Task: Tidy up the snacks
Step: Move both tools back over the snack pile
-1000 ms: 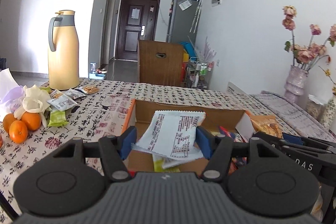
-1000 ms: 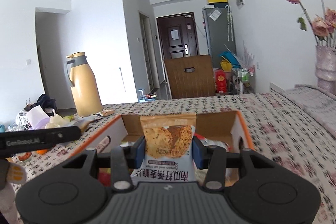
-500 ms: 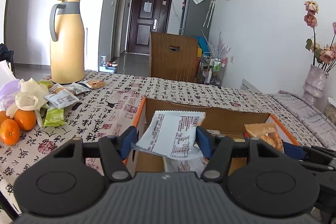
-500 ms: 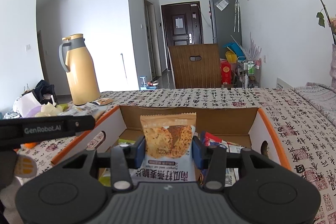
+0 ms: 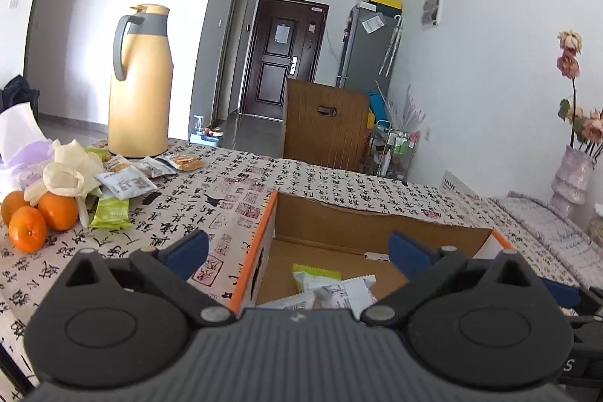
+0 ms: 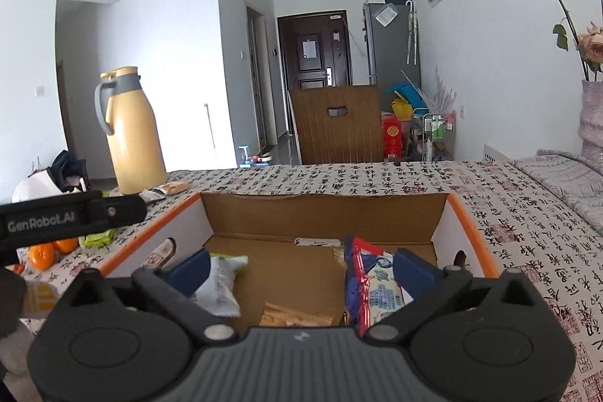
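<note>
An open cardboard box with orange edges sits on the patterned tablecloth; it also shows in the right wrist view. My left gripper is open and empty over the box's left part, above white and green snack packets. My right gripper is open and empty over the box; below it lie a white packet, an orange cracker packet and a blue-red packet. Loose snack packets lie on the table at the left.
A yellow thermos jug stands at the far left of the table. Three oranges and white gloves lie at the left edge. A vase of flowers stands at the right. A wooden chair is behind the table.
Both grippers have opened. The white packet has dropped from the left gripper and the cracker packet from the right gripper; both now lie in the box.
</note>
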The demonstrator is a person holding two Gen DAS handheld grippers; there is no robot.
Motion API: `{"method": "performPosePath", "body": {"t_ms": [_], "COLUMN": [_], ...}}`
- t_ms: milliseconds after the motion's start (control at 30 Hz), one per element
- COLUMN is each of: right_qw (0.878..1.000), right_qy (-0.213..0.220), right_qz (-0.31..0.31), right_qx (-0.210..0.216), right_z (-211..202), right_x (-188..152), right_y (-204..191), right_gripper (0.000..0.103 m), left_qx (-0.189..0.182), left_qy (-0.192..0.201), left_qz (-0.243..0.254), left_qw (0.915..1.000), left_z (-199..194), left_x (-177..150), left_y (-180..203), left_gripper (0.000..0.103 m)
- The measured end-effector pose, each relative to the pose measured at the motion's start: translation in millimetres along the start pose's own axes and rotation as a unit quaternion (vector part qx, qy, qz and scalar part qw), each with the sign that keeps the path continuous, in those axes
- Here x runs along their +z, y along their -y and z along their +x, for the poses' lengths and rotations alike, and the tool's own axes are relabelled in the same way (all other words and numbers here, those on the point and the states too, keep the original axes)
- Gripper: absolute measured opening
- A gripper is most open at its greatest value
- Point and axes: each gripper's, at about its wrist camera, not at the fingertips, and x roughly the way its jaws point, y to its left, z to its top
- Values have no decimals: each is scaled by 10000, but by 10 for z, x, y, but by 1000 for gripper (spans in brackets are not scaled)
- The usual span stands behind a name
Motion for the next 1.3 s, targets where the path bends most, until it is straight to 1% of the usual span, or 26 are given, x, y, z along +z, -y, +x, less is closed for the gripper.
{"method": "performPosePath", "body": {"t_ms": [333, 733, 1033, 1300], "right_qw": [10000, 9997, 9998, 9998], "right_qy": [-26, 156, 68, -108], "right_qz": [-51, -172, -164, -178], "right_qx": [-33, -92, -107, -65], "right_z": [-14, -456, -808, -1090], "right_x": [33, 93, -85, -323], "right_y": [-12, -58, -91, -129], "right_gripper": [103, 103, 103, 103], "left_qx": [68, -32, -46, -19], "left_qy": [-35, 180, 105, -62], "left_qz": [-40, -13, -32, -7], "left_qw": [10000, 9998, 9999, 10000], "left_z": [-20, -483, -831, -1102], "left_x": [43, 166, 49, -166], "left_y": [7, 41, -14, -83], "left_gripper": [103, 103, 103, 103]}}
